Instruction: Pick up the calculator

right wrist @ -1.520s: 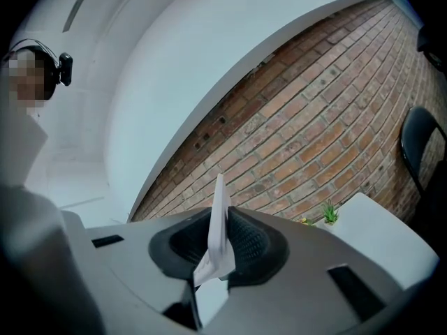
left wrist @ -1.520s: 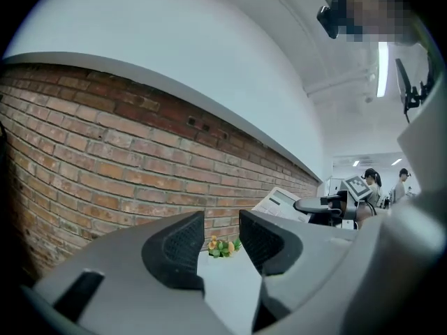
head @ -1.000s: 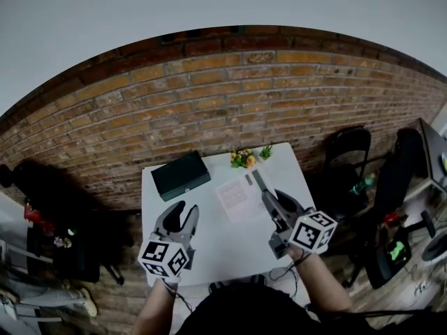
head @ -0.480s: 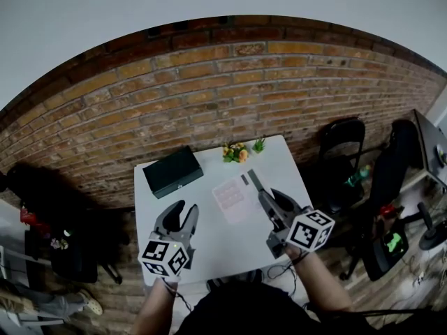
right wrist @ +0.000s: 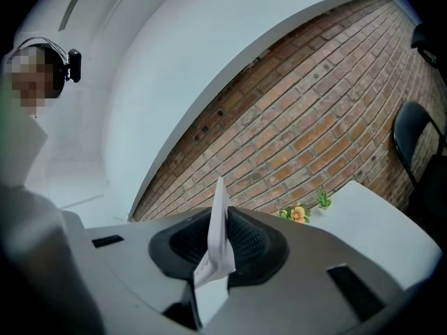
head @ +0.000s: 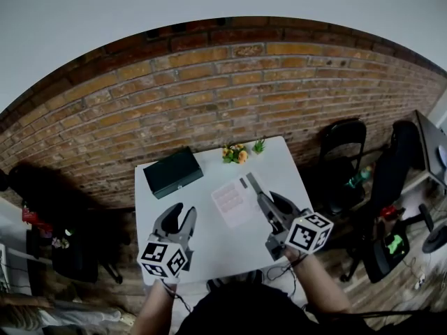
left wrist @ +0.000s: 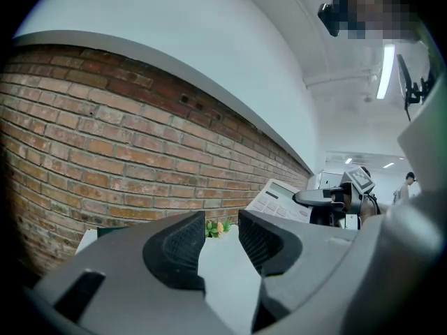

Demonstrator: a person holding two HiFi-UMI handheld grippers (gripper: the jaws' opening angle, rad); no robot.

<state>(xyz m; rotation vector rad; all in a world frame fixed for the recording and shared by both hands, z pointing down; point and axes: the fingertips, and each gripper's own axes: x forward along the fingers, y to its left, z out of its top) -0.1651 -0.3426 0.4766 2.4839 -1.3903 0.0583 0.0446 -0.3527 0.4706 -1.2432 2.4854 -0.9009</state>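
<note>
The pale calculator (head: 232, 201) hangs over the white table (head: 209, 253), face up, its display end toward the brick wall. My right gripper (head: 260, 195) is shut on its right edge. In the right gripper view the calculator (right wrist: 220, 215) stands edge-on, pinched between the ribbed pads (right wrist: 248, 241). My left gripper (head: 180, 218) hovers over the table's left half, open and with nothing in it. Its own view shows the left gripper (left wrist: 222, 232) with bare pads, and beyond them the calculator (left wrist: 283, 199) held by the right gripper (left wrist: 323, 198).
A black box (head: 172, 172) lies at the table's back left. A small bunch of flowers (head: 236, 153) sits at the back edge against the brick wall (head: 209, 96). A black chair (head: 346, 145) and office gear stand to the right of the table.
The head view has shifted a little. Both grippers and the held calculator keep their places.
</note>
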